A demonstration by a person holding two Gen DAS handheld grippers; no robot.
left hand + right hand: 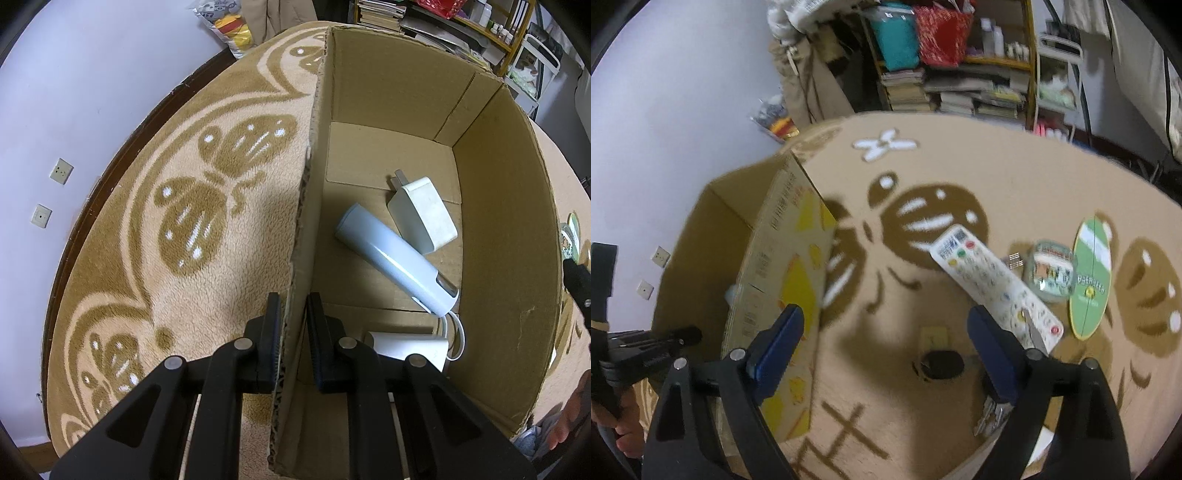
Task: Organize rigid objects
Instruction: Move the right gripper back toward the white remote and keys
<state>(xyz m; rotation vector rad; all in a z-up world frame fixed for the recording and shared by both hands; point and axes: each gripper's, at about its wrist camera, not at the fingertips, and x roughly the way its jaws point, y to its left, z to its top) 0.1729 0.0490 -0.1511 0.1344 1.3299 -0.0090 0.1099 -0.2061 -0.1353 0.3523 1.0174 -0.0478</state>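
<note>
My left gripper is shut on the left wall of a cardboard box. Inside the box lie a pale blue cylinder device, a white plug adapter and a white charger with cable. My right gripper is open and empty above the rug, to the right of the box. On the rug lie a white remote control, a small black object, a round clear case, a green oval card and a metal piece by my right finger.
A beige rug with brown butterfly patterns covers the floor. A white wall with sockets is at the left. Shelves with books and bags stand at the back. The left gripper shows at the right wrist view's left edge.
</note>
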